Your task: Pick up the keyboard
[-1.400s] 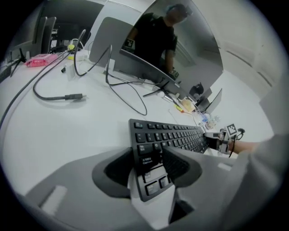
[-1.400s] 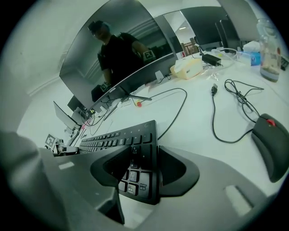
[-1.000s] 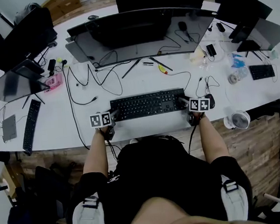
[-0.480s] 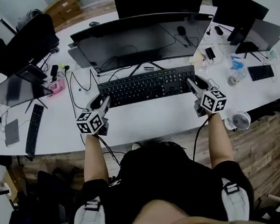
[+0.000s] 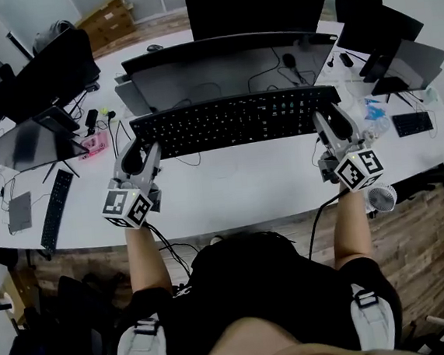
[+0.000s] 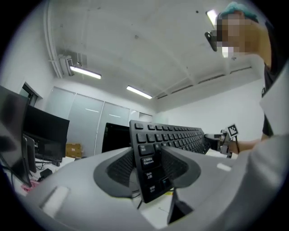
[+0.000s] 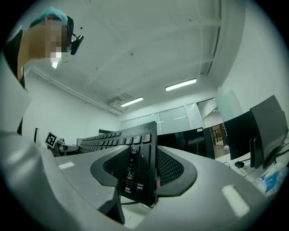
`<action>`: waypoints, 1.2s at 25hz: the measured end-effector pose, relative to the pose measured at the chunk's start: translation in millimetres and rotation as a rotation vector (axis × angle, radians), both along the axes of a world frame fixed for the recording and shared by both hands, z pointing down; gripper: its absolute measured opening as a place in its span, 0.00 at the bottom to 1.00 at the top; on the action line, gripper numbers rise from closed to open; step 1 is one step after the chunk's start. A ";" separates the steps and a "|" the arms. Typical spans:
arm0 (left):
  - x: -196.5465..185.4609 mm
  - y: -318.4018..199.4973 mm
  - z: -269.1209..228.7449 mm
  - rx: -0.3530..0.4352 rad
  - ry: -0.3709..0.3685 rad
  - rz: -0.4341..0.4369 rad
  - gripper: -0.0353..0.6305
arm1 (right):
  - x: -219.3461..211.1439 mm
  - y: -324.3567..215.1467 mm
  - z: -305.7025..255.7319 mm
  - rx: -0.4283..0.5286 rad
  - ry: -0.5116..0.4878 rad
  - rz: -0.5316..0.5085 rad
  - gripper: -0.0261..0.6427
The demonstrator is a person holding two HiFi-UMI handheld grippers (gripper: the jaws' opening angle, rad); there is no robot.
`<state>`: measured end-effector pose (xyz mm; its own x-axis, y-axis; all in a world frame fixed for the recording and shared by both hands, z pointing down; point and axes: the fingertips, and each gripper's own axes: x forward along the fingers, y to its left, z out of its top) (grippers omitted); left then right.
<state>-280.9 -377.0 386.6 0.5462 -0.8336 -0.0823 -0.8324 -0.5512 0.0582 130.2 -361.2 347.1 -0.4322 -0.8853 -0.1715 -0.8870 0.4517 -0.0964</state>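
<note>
The long black keyboard point(image 5: 232, 123) hangs in the air above the white desk point(image 5: 239, 188), level between both hands with its keys turned toward me. My left gripper point(image 5: 143, 151) is shut on its left end and my right gripper point(image 5: 327, 120) is shut on its right end. In the left gripper view the keyboard point(image 6: 156, 144) stands on edge between the ribbed pads of the left gripper point(image 6: 149, 168), which press on both faces. The right gripper view shows the keyboard's number-pad end point(image 7: 141, 153) clamped the same way in the right gripper point(image 7: 137, 170).
A wide curved monitor point(image 5: 227, 67) stands just behind the raised keyboard, another screen point(image 5: 252, 6) beyond it. More screens point(image 5: 23, 141) and a second keyboard point(image 5: 53, 208) lie at the left. Loose cables cross the desk. A small white fan point(image 5: 381, 196) sits by my right hand.
Both grippers have risen together, lifting the keyboard off the desk and up in front of the curved monitor. The keyboard has tipped so its keys face me.
</note>
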 end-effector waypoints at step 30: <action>1.9 -2.5 -5.7 0.005 -0.022 0.016 0.40 | 4.9 -1.4 11.4 -0.010 -0.031 -0.010 0.30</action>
<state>-279.0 -379.5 380.9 0.5611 -0.8245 -0.0738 -0.8246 -0.5645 0.0372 135.0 -362.6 358.4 -0.4357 -0.8827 -0.1763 -0.8788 0.4595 -0.1285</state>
